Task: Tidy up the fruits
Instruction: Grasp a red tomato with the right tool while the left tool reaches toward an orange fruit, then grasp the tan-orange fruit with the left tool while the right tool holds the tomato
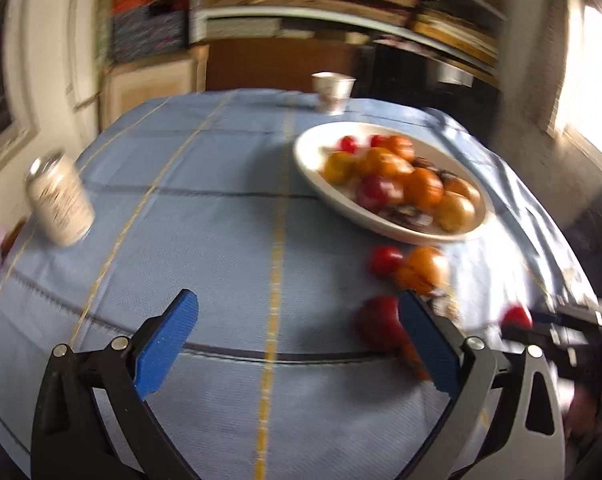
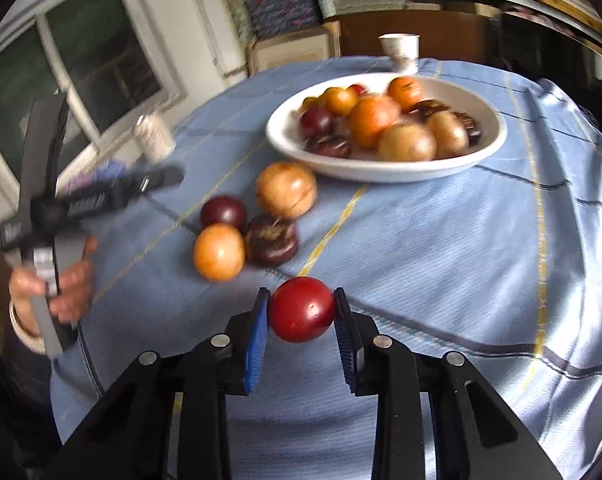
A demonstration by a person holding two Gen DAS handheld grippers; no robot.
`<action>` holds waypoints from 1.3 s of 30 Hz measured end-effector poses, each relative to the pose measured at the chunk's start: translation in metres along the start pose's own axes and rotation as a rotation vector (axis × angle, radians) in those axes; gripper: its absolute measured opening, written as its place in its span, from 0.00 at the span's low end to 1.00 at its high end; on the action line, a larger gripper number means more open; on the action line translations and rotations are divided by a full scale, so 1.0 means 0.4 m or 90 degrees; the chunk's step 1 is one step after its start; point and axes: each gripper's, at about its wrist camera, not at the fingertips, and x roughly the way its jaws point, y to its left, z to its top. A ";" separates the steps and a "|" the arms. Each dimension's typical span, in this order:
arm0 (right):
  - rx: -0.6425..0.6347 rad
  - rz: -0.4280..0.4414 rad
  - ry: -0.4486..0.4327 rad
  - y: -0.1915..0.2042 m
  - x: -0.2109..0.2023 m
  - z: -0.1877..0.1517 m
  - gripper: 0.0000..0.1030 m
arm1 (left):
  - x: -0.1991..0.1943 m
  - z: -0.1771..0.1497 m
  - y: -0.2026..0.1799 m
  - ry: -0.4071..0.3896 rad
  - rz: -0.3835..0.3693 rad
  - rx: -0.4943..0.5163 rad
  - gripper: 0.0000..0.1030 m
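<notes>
Right gripper (image 2: pixel 301 314) pinches a red fruit (image 2: pixel 301 309) between its blue pads (image 2: pixel 257 344), both pads pressed on its sides, near the table's near edge, right wrist view. Left gripper (image 1: pixel 297 340) is spread wide with nothing between its pads, only bare blue tablecloth (image 1: pixel 221 240) and a yellow stripe under it. White bowl (image 2: pixel 385 168) sits toward the far edge, right of the table's middle, heaped with orange, yellow, red and dark fruits (blur makes kinds hard to tell). Loose cluster on the cloth just in front of the bowl's left rim: a pale orange fruit (image 2: pixel 287 189), a dark red fruit (image 2: pixel 223 212), an orange fruit (image 2: pixel 219 252) and a dark brown fruit (image 2: pixel 271 240), packed close, some touching. Open cloth lies right of the held fruit through to the right edge, and a wide clear strip runs left of the bowl in the left wrist view. A can (image 1: pixel 59 200) stands tilted-looking near the left edge, well apart from the fruit. A paper cup (image 2: pixel 399 52) stands at the far edge just behind the bowl. A person's hand (image 2: pixel 57 284) grips the left gripper's handle off the table's left near corner. Shelves and a window lie beyond the table edges.
</notes>
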 end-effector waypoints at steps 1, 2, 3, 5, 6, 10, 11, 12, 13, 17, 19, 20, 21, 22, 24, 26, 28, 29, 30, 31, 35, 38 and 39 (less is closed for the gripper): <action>0.019 -0.004 -0.008 -0.016 -0.006 0.002 0.31 | -0.015 -0.005 -0.030 -0.015 -0.013 0.040 0.96; 0.034 -0.006 -0.012 -0.029 -0.008 0.005 0.31 | -0.024 -0.010 -0.050 -0.024 -0.025 0.068 0.96; 0.055 -0.004 -0.015 -0.045 -0.010 0.006 0.31 | -0.034 -0.017 -0.072 -0.032 -0.041 0.096 0.96; 0.080 0.002 -0.016 -0.066 -0.012 0.006 0.31 | -0.053 -0.033 -0.120 -0.042 -0.082 0.155 0.96; 0.089 0.002 -0.017 -0.075 -0.013 0.005 0.31 | -0.060 -0.040 -0.135 -0.045 -0.095 0.175 0.95; 0.104 -0.004 -0.021 -0.088 -0.015 0.005 0.31 | -0.069 -0.056 -0.183 -0.044 -0.129 0.226 0.81; 0.105 -0.004 -0.021 -0.089 -0.016 0.005 0.31 | -0.061 -0.055 -0.183 -0.029 -0.143 0.222 0.78; 0.105 -0.006 -0.021 -0.090 -0.015 0.005 0.31 | -0.050 -0.053 -0.182 -0.015 -0.148 0.218 0.75; 0.104 -0.010 -0.020 -0.089 -0.014 0.004 0.31 | -0.041 -0.051 -0.181 -0.002 -0.150 0.213 0.72; 0.107 -0.015 -0.021 -0.091 -0.017 0.004 0.31 | -0.007 -0.046 -0.170 0.040 -0.168 0.189 0.59; 0.110 -0.014 -0.025 -0.094 -0.021 0.004 0.31 | 0.006 -0.050 -0.170 0.058 -0.177 0.184 0.55; 0.112 -0.013 -0.026 -0.095 -0.023 0.004 0.31 | 0.009 -0.051 -0.170 0.064 -0.182 0.183 0.50; 0.113 -0.013 -0.027 -0.096 -0.024 0.004 0.31 | 0.013 -0.050 -0.170 0.069 -0.186 0.182 0.50; 0.115 -0.012 -0.028 -0.097 -0.025 0.004 0.31 | 0.016 -0.051 -0.170 0.073 -0.186 0.182 0.50; 0.119 -0.006 -0.027 -0.099 -0.025 0.004 0.31 | 0.022 -0.052 -0.169 0.081 -0.186 0.181 0.50; 0.117 -0.006 -0.028 -0.096 -0.026 0.004 0.31 | 0.030 -0.052 -0.170 0.090 -0.185 0.180 0.50; 0.114 -0.004 -0.029 -0.093 -0.027 0.004 0.31 | 0.038 -0.051 -0.171 0.099 -0.183 0.178 0.50; 0.113 -0.003 -0.029 -0.093 -0.028 0.004 0.31 | 0.040 -0.051 -0.172 0.103 -0.182 0.177 0.50; 0.113 -0.002 -0.029 -0.092 -0.028 0.004 0.31 | 0.045 -0.052 -0.171 0.109 -0.181 0.176 0.50; 0.112 0.000 -0.029 -0.091 -0.028 0.004 0.31 | 0.048 -0.051 -0.171 0.113 -0.182 0.176 0.50; 0.112 0.000 -0.030 -0.091 -0.029 0.004 0.31 | 0.065 -0.055 -0.185 0.136 -0.177 0.190 0.50; 0.112 0.000 -0.029 -0.093 -0.029 0.004 0.31 | 0.090 -0.059 -0.186 0.167 -0.175 0.185 0.42; 0.113 0.000 -0.029 -0.093 -0.030 0.004 0.31 | 0.093 -0.058 -0.182 0.170 -0.178 0.179 0.41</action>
